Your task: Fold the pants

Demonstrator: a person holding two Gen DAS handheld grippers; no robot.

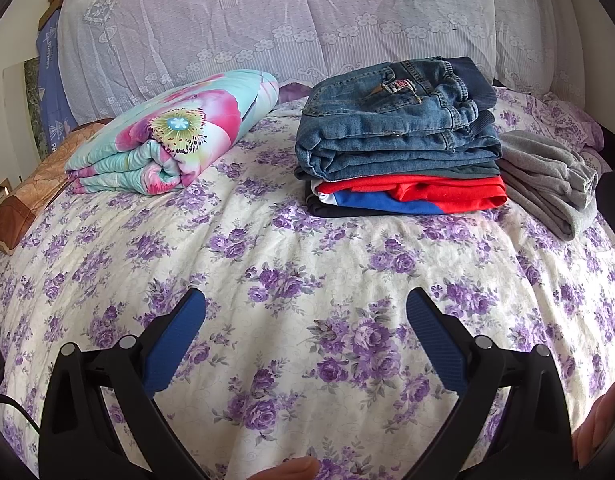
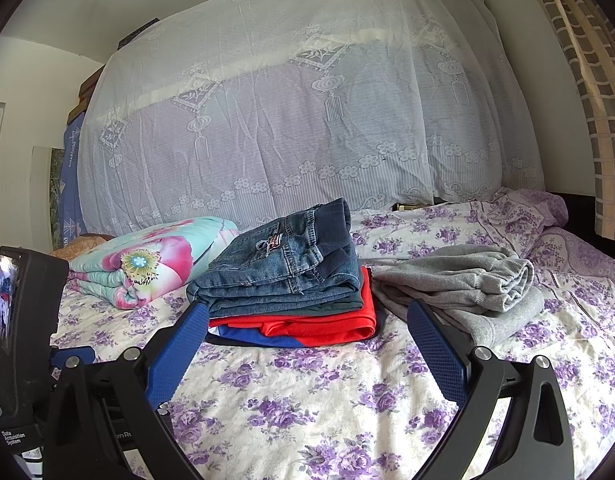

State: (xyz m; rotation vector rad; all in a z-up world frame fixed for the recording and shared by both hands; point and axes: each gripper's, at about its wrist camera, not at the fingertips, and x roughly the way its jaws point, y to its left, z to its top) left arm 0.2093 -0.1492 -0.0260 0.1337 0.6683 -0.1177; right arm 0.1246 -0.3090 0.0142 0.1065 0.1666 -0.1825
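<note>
A stack of folded clothes sits on the bed: folded blue jeans (image 1: 395,128) (image 2: 283,276) lie on top of red (image 1: 419,192) (image 2: 307,322) and blue garments. Loosely bunched grey pants (image 1: 547,184) (image 2: 471,288) lie just right of the stack. My left gripper (image 1: 305,300) is open and empty, above bare bedsheet in front of the stack. My right gripper (image 2: 307,312) is open and empty, close in front of the stack, with the grey pants beyond its right finger.
A rolled floral quilt (image 1: 175,140) (image 2: 147,260) lies left of the stack. The purple-flowered bedsheet (image 1: 307,260) (image 2: 307,400) covers the bed. A lace-covered pile (image 2: 299,120) stands at the back. The left gripper's device (image 2: 15,328) shows at the right view's left edge.
</note>
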